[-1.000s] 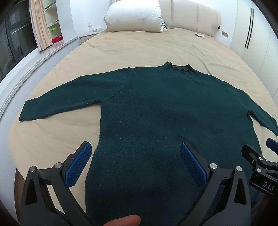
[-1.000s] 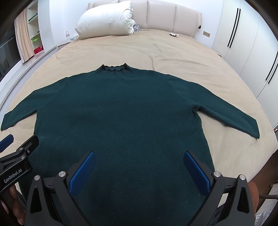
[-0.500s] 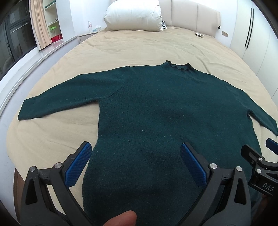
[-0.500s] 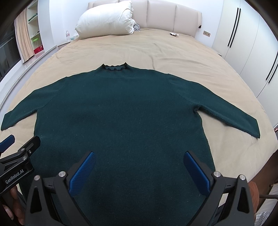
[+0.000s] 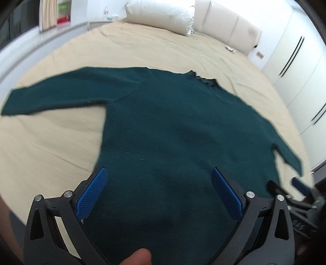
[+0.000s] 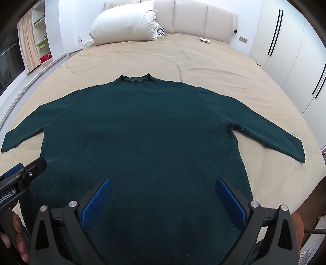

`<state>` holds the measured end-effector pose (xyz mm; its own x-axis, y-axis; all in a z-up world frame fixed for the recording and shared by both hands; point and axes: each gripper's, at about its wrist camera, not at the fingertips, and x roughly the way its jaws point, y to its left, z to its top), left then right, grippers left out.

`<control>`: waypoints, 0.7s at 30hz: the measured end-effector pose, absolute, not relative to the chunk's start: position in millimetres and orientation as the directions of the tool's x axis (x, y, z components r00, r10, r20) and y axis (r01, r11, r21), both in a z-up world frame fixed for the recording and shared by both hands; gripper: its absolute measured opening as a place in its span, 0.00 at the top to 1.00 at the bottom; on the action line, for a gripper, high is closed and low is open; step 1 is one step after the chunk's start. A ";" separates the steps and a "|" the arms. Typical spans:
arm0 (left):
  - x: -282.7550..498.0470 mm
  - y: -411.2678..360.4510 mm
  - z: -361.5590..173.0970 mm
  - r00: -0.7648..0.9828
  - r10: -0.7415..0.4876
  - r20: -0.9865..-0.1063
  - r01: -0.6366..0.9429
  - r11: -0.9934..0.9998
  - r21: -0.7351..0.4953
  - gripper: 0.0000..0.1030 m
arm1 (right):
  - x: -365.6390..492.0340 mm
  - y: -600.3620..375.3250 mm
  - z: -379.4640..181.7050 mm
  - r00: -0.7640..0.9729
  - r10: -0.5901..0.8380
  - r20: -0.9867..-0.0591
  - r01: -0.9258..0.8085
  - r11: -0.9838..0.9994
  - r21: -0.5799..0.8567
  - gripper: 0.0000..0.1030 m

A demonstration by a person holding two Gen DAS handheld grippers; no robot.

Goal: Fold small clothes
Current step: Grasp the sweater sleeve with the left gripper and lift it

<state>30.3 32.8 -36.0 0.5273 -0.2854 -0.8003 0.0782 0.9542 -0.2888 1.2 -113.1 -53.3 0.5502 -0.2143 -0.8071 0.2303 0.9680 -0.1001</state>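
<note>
A dark green sweater [image 6: 142,132] lies flat on the beige bed [image 6: 183,61], collar away from me and both sleeves spread out. It also shows in the left wrist view [image 5: 173,132], blurred. My left gripper [image 5: 159,179] is open and empty above the hem near the sweater's left side. My right gripper [image 6: 163,189] is open and empty above the hem at the middle. The left gripper also shows at the left edge of the right wrist view [image 6: 22,173].
A white pillow [image 6: 124,22] leans on the padded headboard [image 6: 193,18]. White wardrobe doors [image 6: 285,40] stand on the right. A window ledge and shelves [image 6: 38,42] run along the left. A small item [image 6: 204,40] lies near the headboard.
The left gripper has swung to the left and tilted, so its view is blurred and shows more of the left sleeve. The right gripper has barely moved.
</note>
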 end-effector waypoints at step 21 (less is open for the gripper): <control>88.3 313.9 -53.9 0.772 -0.310 -0.555 -0.295 0.599 -0.744 0.01 | 33.9 -106.6 -40.4 0.570 -0.214 -0.794 0.222 0.970 -0.102 0.00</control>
